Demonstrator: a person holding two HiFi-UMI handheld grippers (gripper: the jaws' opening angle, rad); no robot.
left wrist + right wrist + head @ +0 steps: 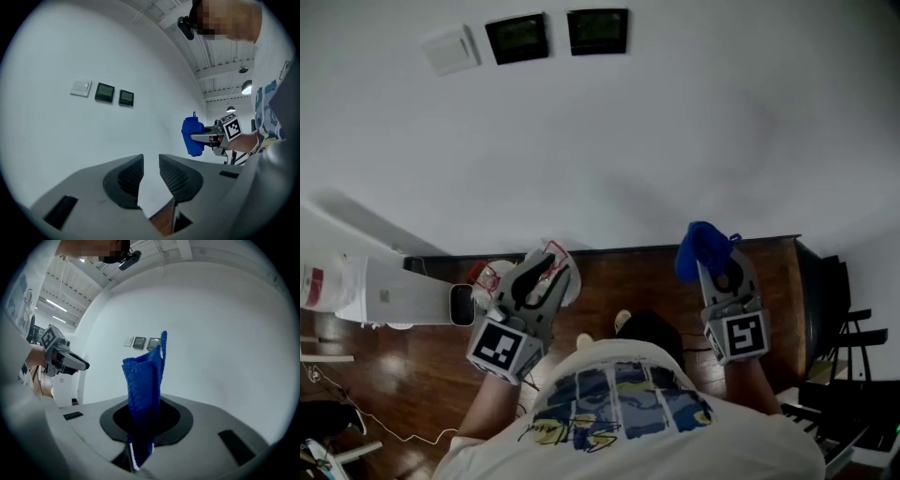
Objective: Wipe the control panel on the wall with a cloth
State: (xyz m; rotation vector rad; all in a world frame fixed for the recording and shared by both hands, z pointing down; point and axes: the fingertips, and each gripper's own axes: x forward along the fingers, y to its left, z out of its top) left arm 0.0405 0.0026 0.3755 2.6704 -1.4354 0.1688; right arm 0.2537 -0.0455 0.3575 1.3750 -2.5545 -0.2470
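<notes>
Right tongs clamped on blue cloth, held upright, well apart from panels high on wall. Left tongs slightly apart, empty. Wiping seemingly not started; cloth has yet to reach panels.

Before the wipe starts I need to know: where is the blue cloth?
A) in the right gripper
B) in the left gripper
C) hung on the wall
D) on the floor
A: the right gripper is shut on the blue cloth, which stands up out of it; the left gripper is open and empty.
</notes>
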